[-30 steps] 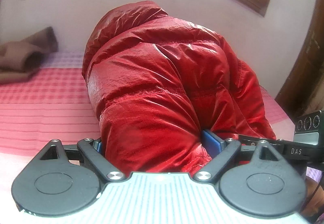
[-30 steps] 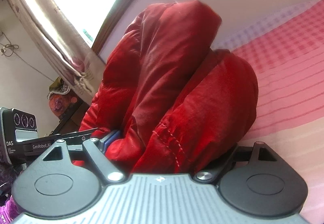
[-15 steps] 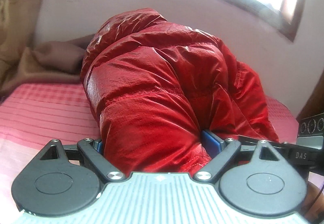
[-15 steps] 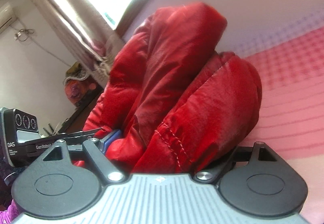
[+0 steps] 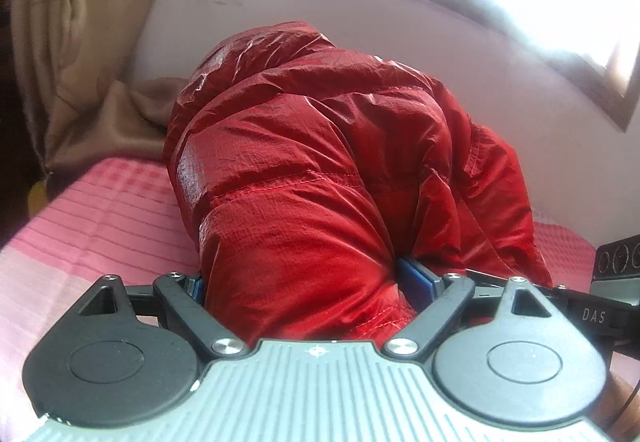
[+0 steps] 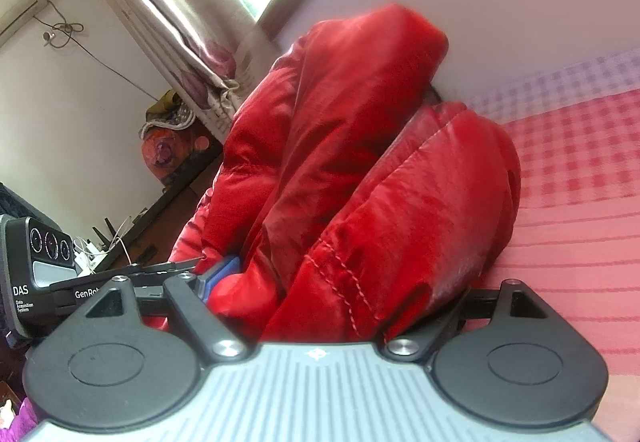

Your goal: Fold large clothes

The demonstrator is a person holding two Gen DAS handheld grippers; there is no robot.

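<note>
A puffy red down jacket (image 5: 320, 162) is bunched into a tall bundle over the pink checked bed (image 5: 100, 218). My left gripper (image 5: 306, 282) is shut on a thick fold of it, blue pads (image 5: 416, 278) pressed into the fabric at both sides. In the right wrist view the same jacket (image 6: 360, 122) fills the middle. My right gripper (image 6: 344, 286) is shut on another thick fold; only its left blue pad (image 6: 218, 278) shows, the other is buried in cloth. Each gripper's body shows at the edge of the other's view.
A pale wall (image 5: 280, 2) and a bright window stand behind the bed. A beige curtain (image 5: 72, 22) hangs at the left over a brown cloth (image 5: 140, 102). The right view shows a patterned curtain (image 6: 180, 22), a cluttered dark desk (image 6: 160, 202) and the bed sheet (image 6: 580, 182).
Both views have swung sideways with the jacket still gripped. The curtain has come into the left view. The right view now shows more of the room's left side.
</note>
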